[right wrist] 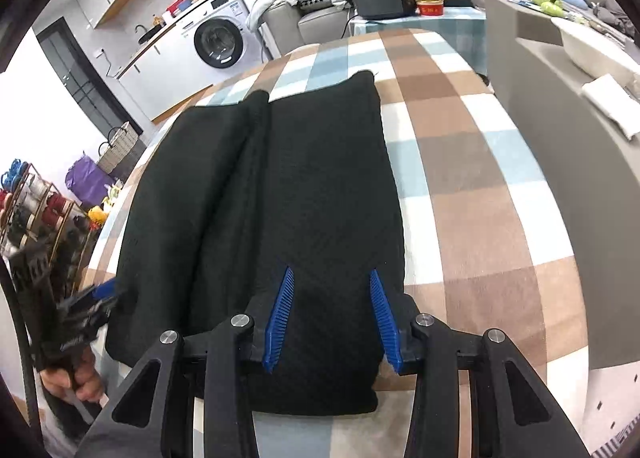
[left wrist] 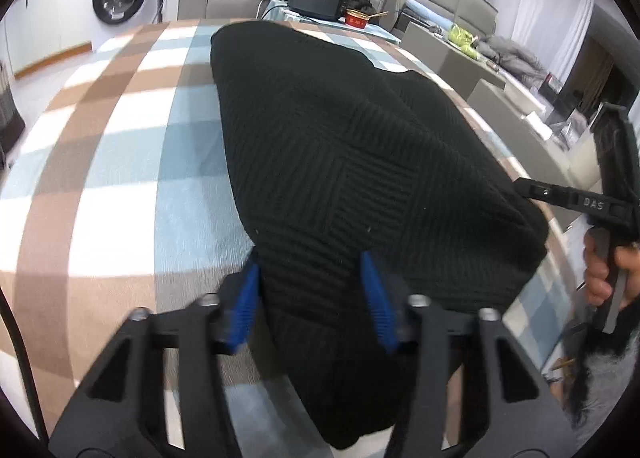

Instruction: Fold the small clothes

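Here, a black ribbed knit garment (right wrist: 260, 226) lies folded on the worktop, which is covered by a brown, blue and white checked cloth (left wrist: 120, 162). The left gripper (left wrist: 310, 282) hangs over the garment's near end, its blue-padded jaws spread apart with the knit showing between them, nothing pinched. To its right, the right gripper (right wrist: 332, 294) hovers over the same near edge, jaws likewise parted and gripping nothing.
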Demonstrator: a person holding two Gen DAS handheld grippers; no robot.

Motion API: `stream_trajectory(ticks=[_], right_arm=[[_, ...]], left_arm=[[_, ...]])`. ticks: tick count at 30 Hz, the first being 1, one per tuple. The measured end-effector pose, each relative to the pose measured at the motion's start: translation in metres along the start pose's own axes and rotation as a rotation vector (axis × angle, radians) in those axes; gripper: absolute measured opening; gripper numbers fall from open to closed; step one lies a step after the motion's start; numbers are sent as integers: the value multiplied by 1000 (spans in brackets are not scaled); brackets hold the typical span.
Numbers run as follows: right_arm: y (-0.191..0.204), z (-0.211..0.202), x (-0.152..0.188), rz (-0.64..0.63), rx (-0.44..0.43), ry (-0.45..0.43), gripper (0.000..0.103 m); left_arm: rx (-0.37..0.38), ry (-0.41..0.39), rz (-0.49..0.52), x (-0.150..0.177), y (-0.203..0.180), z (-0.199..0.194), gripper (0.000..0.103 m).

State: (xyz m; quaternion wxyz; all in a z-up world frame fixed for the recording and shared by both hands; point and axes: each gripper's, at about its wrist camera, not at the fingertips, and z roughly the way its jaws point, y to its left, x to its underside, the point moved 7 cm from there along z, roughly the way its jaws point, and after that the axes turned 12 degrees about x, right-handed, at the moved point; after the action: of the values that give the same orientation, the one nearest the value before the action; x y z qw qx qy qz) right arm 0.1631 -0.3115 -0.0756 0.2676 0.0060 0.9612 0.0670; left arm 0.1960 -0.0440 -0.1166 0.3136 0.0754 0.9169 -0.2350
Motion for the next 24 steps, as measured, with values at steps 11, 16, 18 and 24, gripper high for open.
stream_trajectory(ticks=[11,16,18,24], right_arm=[[34,15,14,-113,10,0,40],[57,16,22,-209,19,0,40],[65,16,26,-228,-3,11,40],[84,12,33,-291,-54,46,43]], left_arm=[[7,-26,-9,-4,15,-9,16],[-34,-41,-5,-4,28,-17,15],[-48,-47,-12,-2,37,-23,15],[-54,-56,-72,4,58,-41,18]])
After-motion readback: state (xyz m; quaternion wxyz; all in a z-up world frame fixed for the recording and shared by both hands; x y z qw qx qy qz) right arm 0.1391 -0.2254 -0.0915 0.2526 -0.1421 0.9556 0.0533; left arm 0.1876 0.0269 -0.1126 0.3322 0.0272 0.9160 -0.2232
